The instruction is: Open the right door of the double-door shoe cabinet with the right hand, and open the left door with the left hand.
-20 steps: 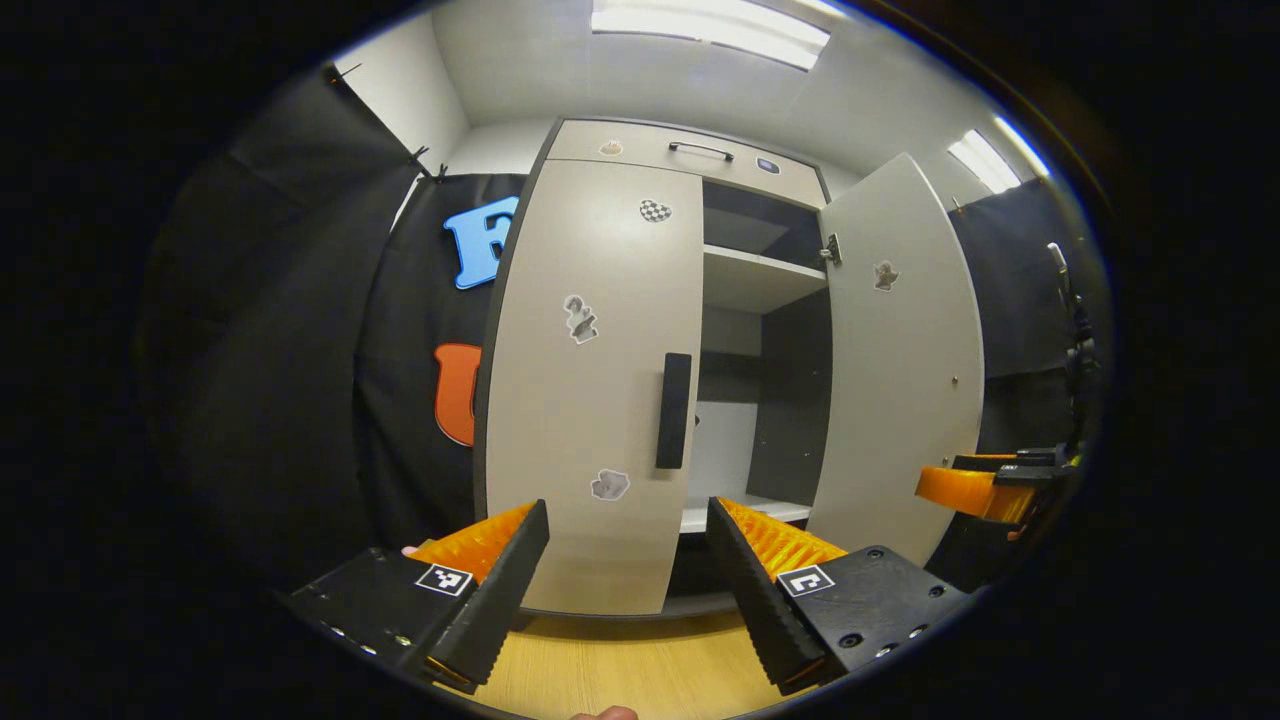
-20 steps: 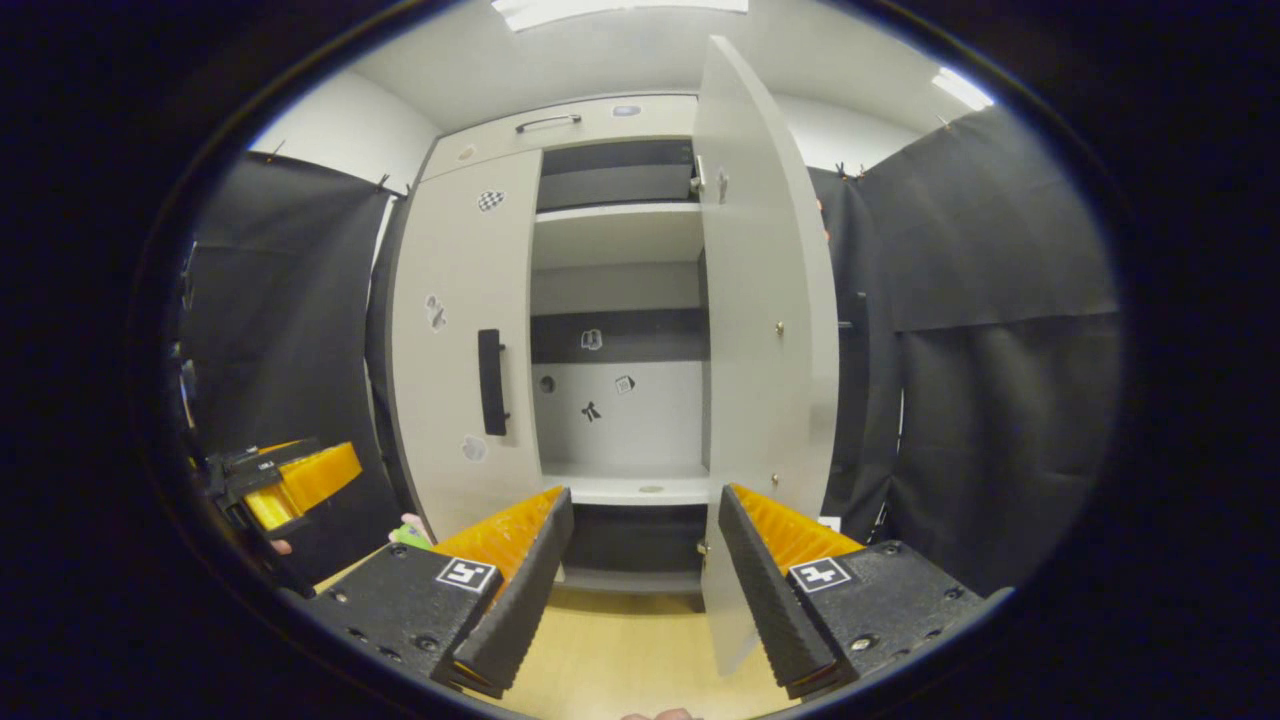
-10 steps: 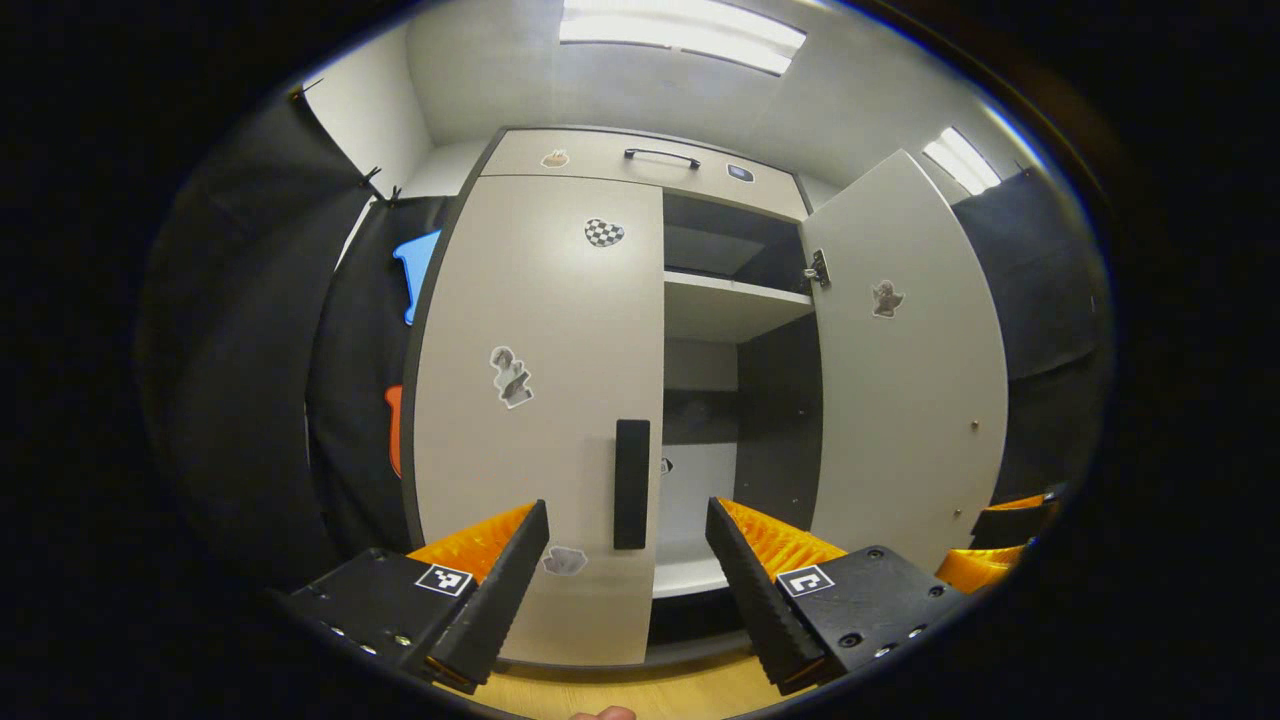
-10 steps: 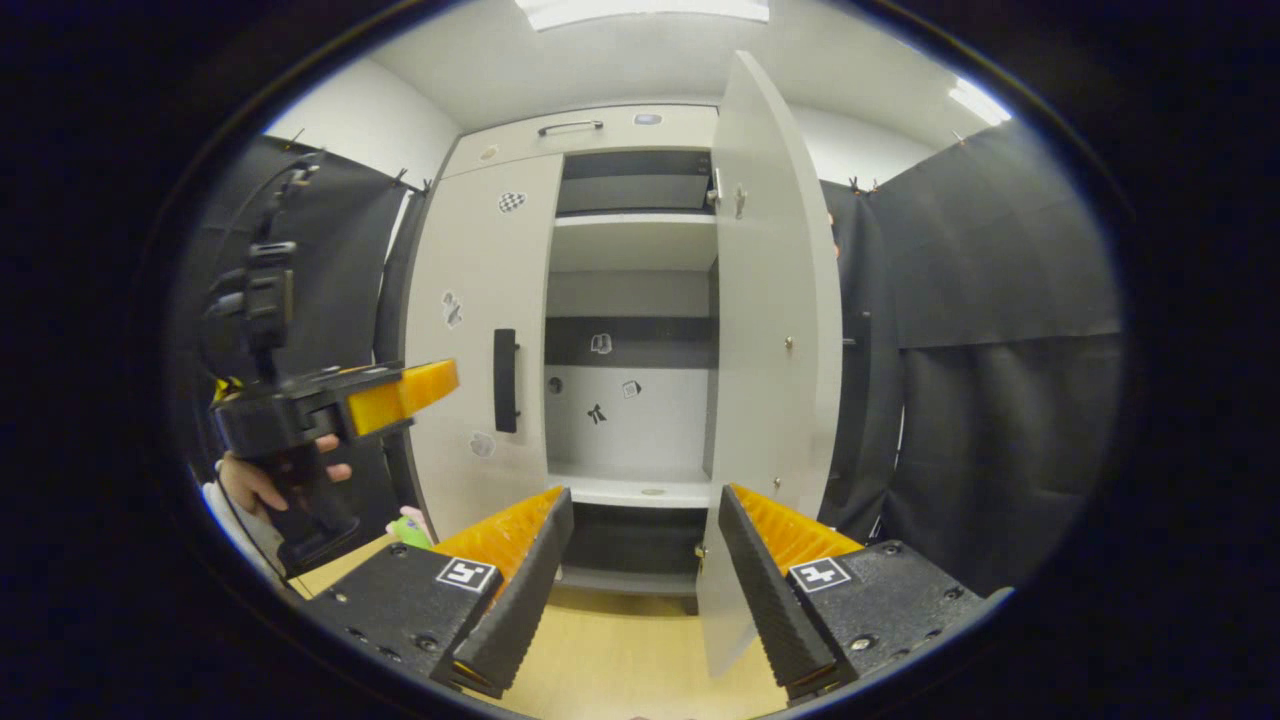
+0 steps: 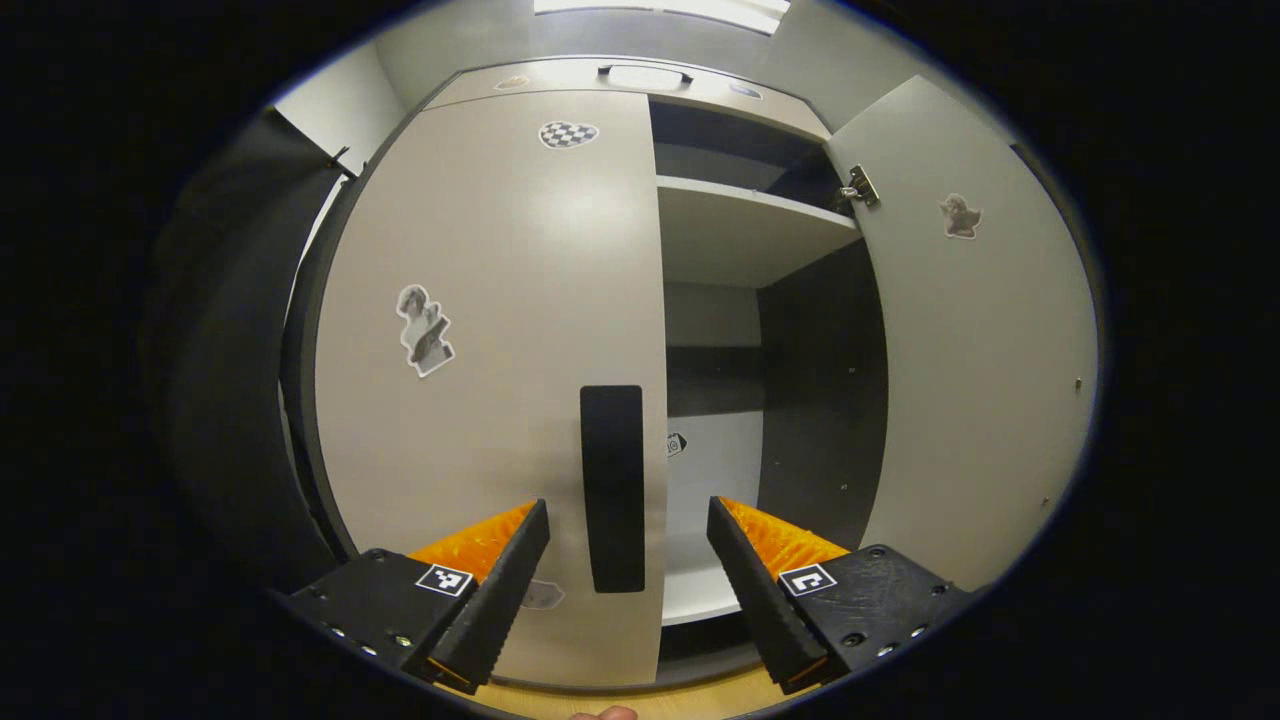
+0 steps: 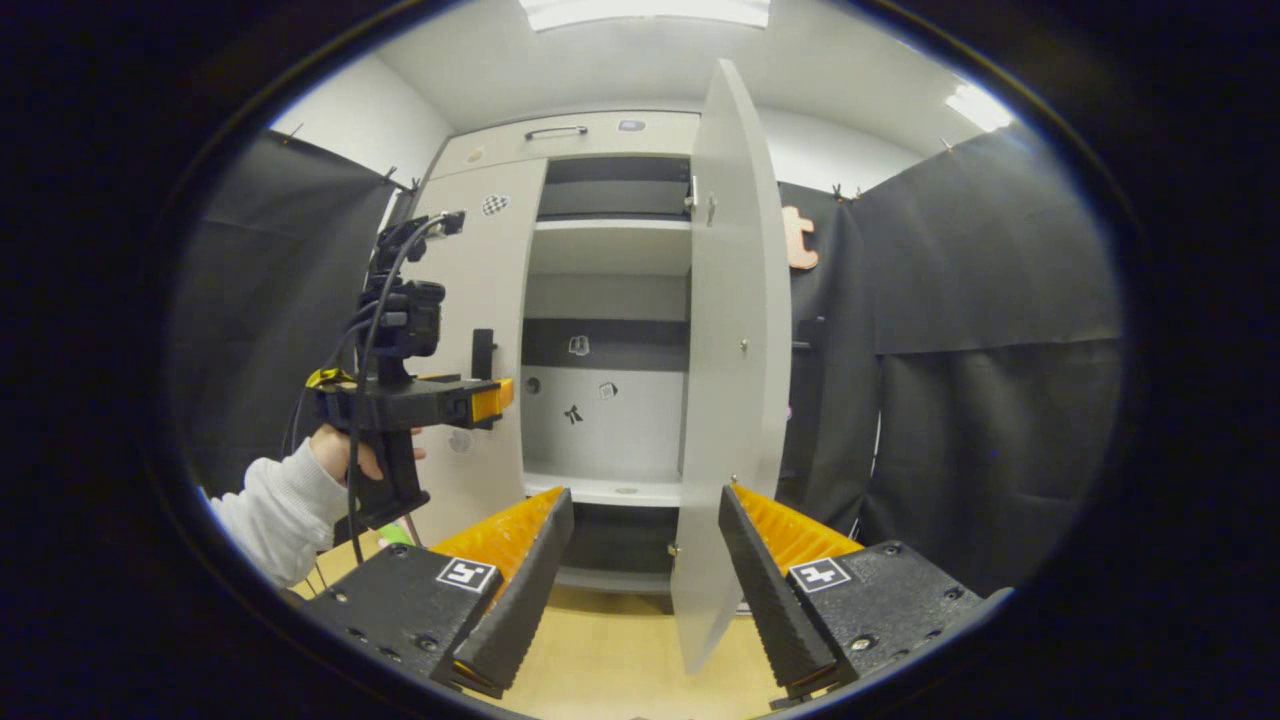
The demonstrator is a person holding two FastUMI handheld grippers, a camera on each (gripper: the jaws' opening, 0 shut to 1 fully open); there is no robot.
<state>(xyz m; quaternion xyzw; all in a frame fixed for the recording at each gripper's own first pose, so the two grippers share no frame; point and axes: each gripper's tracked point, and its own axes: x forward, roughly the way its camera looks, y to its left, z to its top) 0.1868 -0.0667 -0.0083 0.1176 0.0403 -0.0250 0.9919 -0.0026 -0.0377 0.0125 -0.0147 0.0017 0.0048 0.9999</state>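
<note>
At the bottom of the left gripper view, the left claw [image 5: 628, 560] stands wide and empty, its fingers flanking but not touching the dark upright handle [image 5: 612, 488] at lower centre on the closed left door [image 5: 500, 330]. The door looks like a stiff, light panel; that rigid handle is the place to grip. In the right gripper view the right claw [image 6: 645, 560] is wide and empty at bottom centre; beyond it the right door [image 6: 735, 380] stands swung open.

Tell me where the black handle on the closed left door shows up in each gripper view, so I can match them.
Left gripper view: black handle stands low at centre, between the left gripper fingers, on the left door.
Right gripper view: it is left of centre, just above the left gripper's tip.
Shared landmark: checkered sticker near the door's top.
</note>
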